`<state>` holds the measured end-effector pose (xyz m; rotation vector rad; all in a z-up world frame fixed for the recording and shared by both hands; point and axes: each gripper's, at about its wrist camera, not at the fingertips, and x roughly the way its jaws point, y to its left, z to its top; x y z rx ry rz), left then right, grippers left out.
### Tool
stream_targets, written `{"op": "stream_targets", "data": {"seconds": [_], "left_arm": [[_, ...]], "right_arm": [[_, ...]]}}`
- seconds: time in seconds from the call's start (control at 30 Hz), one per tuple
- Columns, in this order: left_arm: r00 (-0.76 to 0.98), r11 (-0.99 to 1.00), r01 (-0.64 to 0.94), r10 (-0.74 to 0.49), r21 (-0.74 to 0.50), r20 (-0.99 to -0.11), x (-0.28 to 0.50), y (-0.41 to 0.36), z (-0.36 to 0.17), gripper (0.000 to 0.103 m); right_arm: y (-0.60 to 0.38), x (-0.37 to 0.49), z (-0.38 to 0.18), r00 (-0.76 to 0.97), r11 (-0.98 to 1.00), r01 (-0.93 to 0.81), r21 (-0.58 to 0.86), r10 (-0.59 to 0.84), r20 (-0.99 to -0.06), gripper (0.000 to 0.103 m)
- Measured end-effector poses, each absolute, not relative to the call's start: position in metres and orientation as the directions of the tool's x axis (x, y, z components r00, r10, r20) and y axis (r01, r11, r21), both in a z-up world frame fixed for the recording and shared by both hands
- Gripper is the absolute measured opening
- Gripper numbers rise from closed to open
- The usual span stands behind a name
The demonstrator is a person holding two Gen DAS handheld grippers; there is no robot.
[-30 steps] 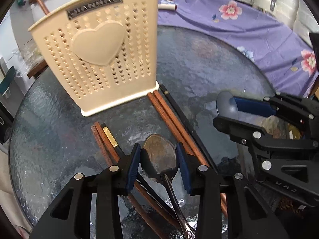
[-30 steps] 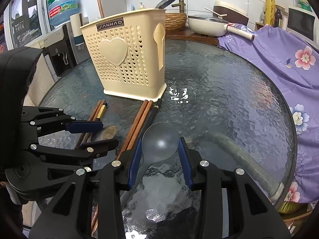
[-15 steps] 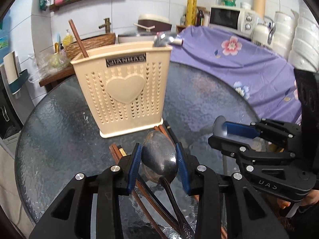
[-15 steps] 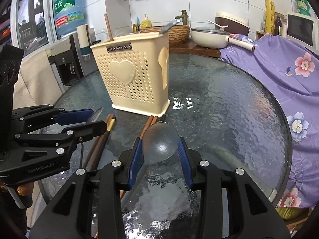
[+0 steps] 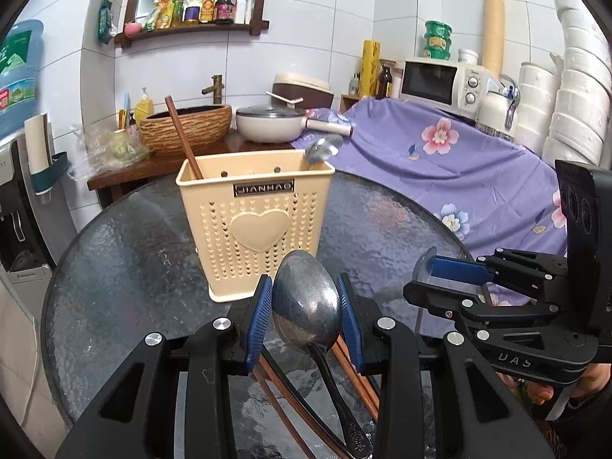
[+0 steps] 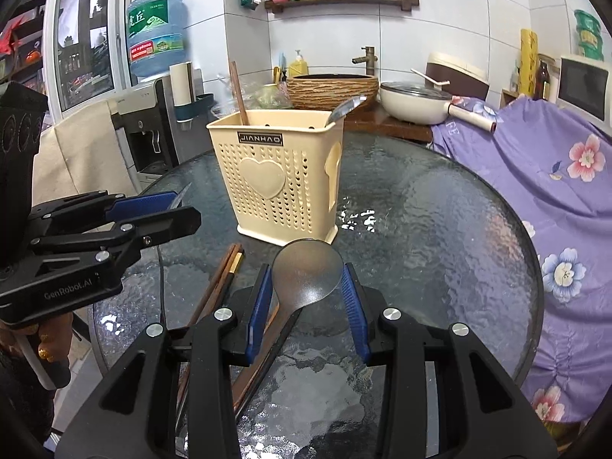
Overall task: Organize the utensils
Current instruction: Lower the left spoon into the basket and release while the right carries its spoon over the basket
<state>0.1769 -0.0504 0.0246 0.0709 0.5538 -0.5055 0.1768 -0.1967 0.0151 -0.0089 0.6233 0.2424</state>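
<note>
Pinching each spoon by its bowl, left gripper point(image 5: 306, 317) on steel spoon point(image 5: 306, 306), right gripper point(image 6: 308, 300) on grey spoon point(image 6: 308, 271), handles dangling below, risks pivot, slip, or snagging the holder point(image 5: 254, 225) rim ahead.

surface: round glass table point(image 6: 440, 229) | on it: cream utensil basket point(image 6: 275, 179), chopsticks point(image 6: 225, 271)

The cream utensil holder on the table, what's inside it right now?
Sticking out of the cream utensil holder: a brown chopstick at its left end and a metal spoon at its right end. The perforated walls hide their lower parts and anything lying deeper inside.
</note>
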Motion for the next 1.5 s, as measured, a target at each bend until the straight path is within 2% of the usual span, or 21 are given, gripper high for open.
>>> {"op": "stream_targets", "data": {"seconds": [0.5, 0.73, 0.97, 1.17, 1.3, 1.5], "left_arm": [[0.830, 0.917, 0.392, -0.388, -0.074, -0.401, 0.190, -0.037, 0.067, 0.034], [0.859, 0.930, 0.334, -0.367, -0.152, -0.356, 0.230, -0.020, 0.109, 0.034], [0.953, 0.974, 0.155, -0.192, -0.166, -0.236, 0.270, -0.009, 0.151, 0.034], [0.988, 0.990, -0.005, -0.017, -0.139, -0.151, 0.290, -0.017, 0.159, 0.034], [0.987, 0.989, -0.061, 0.040, -0.138, -0.153, 0.302, -0.023, 0.145, 0.034], [0.979, 0.986, -0.079, 0.050, -0.144, -0.197, 0.312, -0.025, 0.117, 0.034]], "right_arm": [[-0.188, 0.188, 0.069, 0.824, 0.963, -0.268, -0.014, 0.222, -0.521, 0.038], [-0.185, 0.219, 0.117, 0.859, 0.965, -0.258, -0.043, 0.209, -0.467, 0.038], [-0.185, 0.257, 0.174, 0.918, 0.980, -0.187, -0.071, 0.149, -0.367, 0.038], [-0.184, 0.298, 0.187, 0.937, 0.990, -0.112, -0.087, 0.076, -0.340, 0.038], [-0.179, 0.317, 0.178, 0.949, 0.990, -0.066, -0.126, 0.023, -0.314, 0.038], [-0.174, 0.328, 0.149, 0.949, 0.986, -0.053, -0.157, 0.001, -0.314, 0.038]]}}
